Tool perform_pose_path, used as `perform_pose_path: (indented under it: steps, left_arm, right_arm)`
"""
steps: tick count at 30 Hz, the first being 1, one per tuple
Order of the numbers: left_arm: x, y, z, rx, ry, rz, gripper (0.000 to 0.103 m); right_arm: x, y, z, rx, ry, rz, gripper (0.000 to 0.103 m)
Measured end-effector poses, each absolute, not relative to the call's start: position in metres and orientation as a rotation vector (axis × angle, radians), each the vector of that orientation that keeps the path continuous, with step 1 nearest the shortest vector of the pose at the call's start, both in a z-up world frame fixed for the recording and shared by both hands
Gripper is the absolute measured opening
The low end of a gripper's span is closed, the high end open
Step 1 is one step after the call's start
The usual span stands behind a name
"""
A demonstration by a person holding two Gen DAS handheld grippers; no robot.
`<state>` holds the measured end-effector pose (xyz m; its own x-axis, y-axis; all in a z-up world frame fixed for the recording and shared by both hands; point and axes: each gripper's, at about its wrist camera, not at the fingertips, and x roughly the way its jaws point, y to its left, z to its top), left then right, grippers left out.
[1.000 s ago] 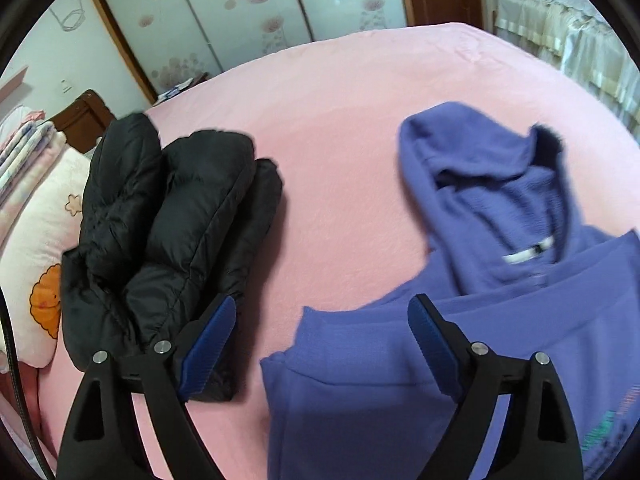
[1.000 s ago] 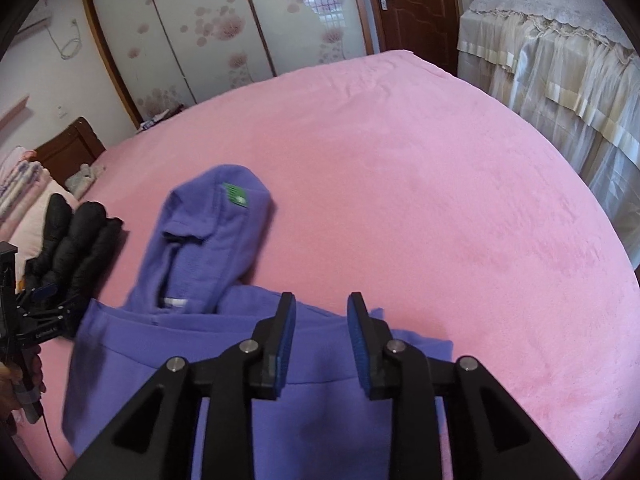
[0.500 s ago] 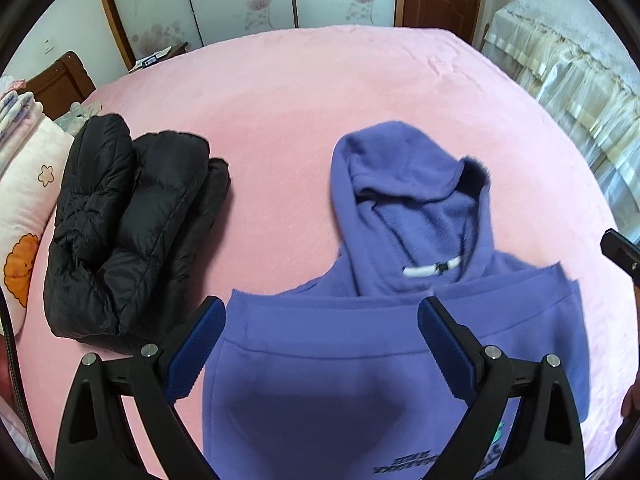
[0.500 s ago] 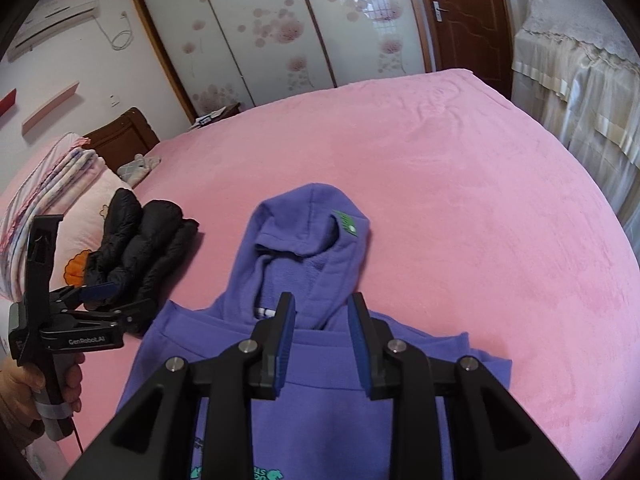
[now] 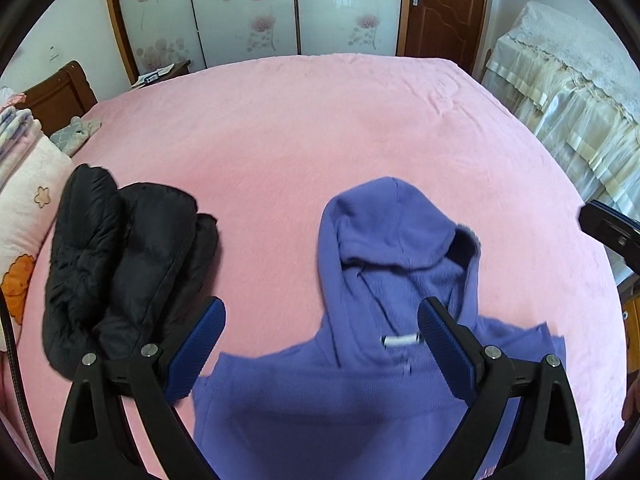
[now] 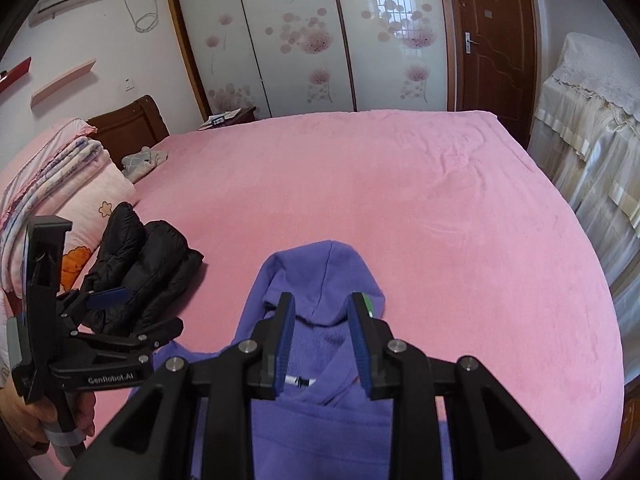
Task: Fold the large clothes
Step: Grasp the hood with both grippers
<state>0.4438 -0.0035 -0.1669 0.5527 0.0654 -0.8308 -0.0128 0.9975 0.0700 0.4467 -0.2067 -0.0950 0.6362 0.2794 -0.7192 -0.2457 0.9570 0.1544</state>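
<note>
A purple hoodie (image 5: pixel 384 280) lies flat on the pink bed (image 5: pixel 280 140), hood pointing away from me; it also shows in the right wrist view (image 6: pixel 320 272). My left gripper (image 5: pixel 320 336) is open wide and empty, raised above the hoodie's neck and left shoulder. My right gripper (image 6: pixel 322 336) is partly open and empty, above the hood opening. The left gripper also appears at the left of the right wrist view (image 6: pixel 120 312).
A folded black puffer jacket (image 5: pixel 120 264) lies left of the hoodie. Pillows and folded blankets (image 6: pixel 60 184) are stacked at the headboard on the left. A lace-covered cabinet (image 5: pixel 568 92) stands past the bed's right edge. A wardrobe (image 6: pixel 320 36) and door stand beyond.
Both grippers have lifted up and back from the hoodie, so more of the bed and room shows. The right jaws have opened slightly. The hoodie lies still.
</note>
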Motion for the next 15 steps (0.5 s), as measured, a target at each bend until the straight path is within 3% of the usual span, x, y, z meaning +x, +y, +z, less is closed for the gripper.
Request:
perform_pose_path:
  steps: [4, 15]
  left_arm:
    - [0.468, 0.001, -0.189, 0.043, 0.973, 0.069, 0.096]
    - [0.547, 0.034, -0.263, -0.004, 1.027, 0.082, 0.096]
  right_arm:
    - [0.487, -0.209, -0.119, 0.088, 0.884, 0.287, 0.036]
    - [0.589, -0.234, -0.244, 0.271, 1.140, 0.219, 0.037]
